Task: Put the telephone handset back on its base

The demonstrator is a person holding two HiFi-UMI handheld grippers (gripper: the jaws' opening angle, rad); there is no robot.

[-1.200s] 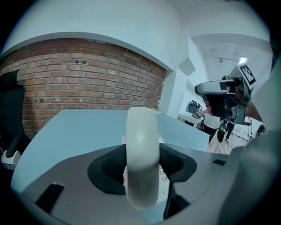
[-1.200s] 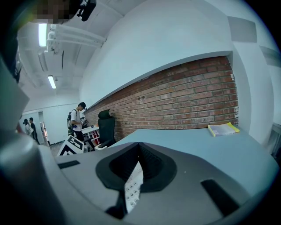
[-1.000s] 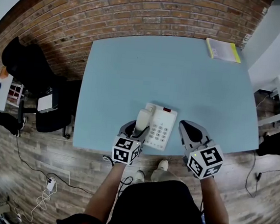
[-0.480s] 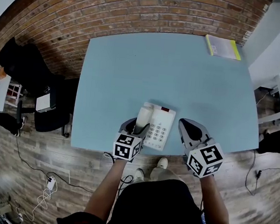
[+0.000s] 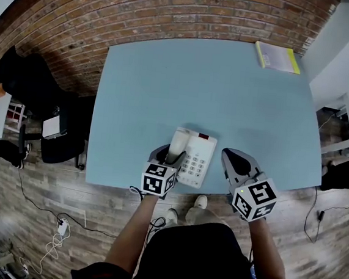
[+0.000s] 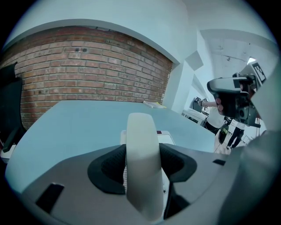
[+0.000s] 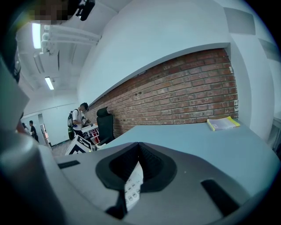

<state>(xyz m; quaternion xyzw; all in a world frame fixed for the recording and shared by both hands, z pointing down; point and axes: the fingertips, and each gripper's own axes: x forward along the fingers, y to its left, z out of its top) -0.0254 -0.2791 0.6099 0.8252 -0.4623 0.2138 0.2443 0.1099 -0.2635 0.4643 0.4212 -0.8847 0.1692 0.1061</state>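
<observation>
Handset (image 5: 178, 143): pinched at mid-length by left gripper (image 5: 170, 158), along left side of base (image 5: 200, 163). Right gripper (image 5: 236, 162): pressed together, empty, right of base. Handset best lowered level and seated before being released.

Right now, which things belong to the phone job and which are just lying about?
Job: handset, gripped in the left tongs; telephone base on the table.
Lying about: yellow book at the far corner; black chair; right tongs, shut and idle.
</observation>
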